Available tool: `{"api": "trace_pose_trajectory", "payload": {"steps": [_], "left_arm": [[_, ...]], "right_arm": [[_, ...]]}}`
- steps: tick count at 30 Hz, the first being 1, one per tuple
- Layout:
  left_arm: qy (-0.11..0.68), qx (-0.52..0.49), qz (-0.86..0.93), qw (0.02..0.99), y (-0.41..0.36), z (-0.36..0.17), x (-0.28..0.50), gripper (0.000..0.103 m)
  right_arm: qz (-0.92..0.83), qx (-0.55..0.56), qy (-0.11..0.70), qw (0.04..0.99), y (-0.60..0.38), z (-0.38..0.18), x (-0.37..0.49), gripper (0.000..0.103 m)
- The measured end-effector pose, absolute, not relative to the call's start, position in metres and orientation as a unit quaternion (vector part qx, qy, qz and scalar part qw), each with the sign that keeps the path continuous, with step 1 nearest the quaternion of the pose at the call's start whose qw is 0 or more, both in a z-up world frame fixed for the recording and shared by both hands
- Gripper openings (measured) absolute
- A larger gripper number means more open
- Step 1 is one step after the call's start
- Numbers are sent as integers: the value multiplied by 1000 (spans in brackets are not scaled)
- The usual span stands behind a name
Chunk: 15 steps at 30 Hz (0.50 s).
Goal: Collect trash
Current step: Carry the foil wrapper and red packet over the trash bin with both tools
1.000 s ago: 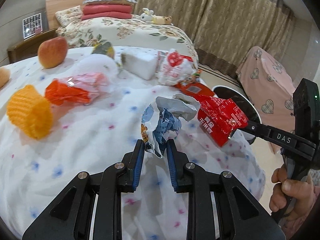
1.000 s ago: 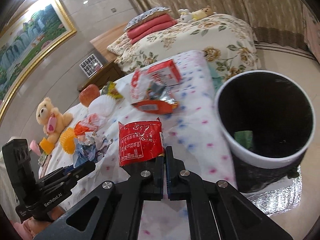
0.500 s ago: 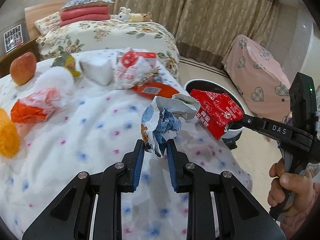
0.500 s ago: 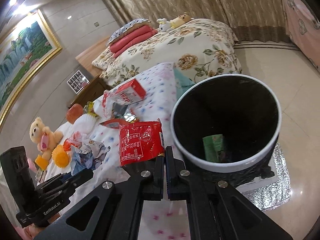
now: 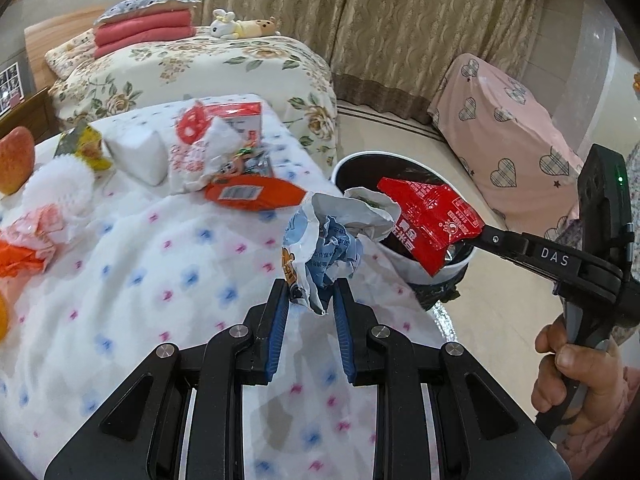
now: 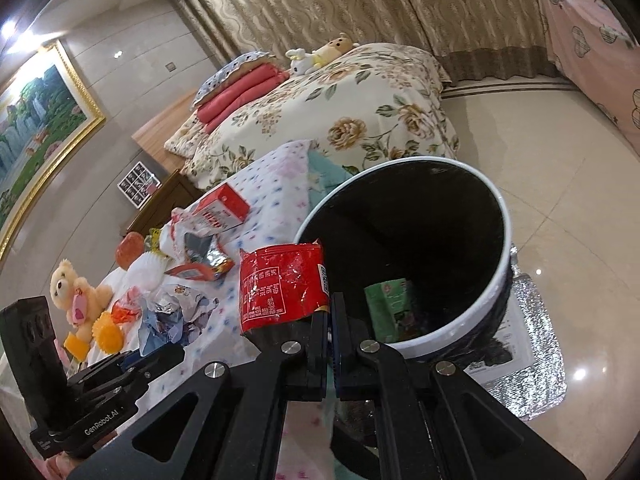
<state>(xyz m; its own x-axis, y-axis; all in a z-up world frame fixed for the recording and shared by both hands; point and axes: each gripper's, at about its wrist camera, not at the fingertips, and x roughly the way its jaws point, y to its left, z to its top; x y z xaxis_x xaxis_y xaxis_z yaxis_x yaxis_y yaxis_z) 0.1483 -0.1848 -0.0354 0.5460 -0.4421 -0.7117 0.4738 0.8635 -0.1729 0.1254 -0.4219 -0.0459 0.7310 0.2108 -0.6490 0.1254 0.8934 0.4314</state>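
While both pieces of trash hang in the air near the bin, the job is to get each one fully over the dark opening before letting go. The right gripper is clamped on the bottom edge of the red packet, which in the right view sits just at the bin's near rim; I would carry it further in so it cannot catch on the white rim and slide down onto the floor. The left gripper pinches the tail of the crumpled wrapper, jaws nearly together on it, and it hangs above the spotted sheet at the bed's edge, short of the bin. Light paper may cling to the pads, so open wide. Compared with a second ago, both views have swung toward the bin: it fills far more of the right view, and the orange wrapper has slid to the left margin
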Motion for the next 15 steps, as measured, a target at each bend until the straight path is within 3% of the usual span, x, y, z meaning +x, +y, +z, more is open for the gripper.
{"api": "trace_pose_trajectory", "payload": {"steps": [15], "left_arm": [[404, 36, -276, 871, -216, -37, 162, 22]], "right_arm": [[-10, 236, 366, 900, -456, -51, 130, 1]]}}
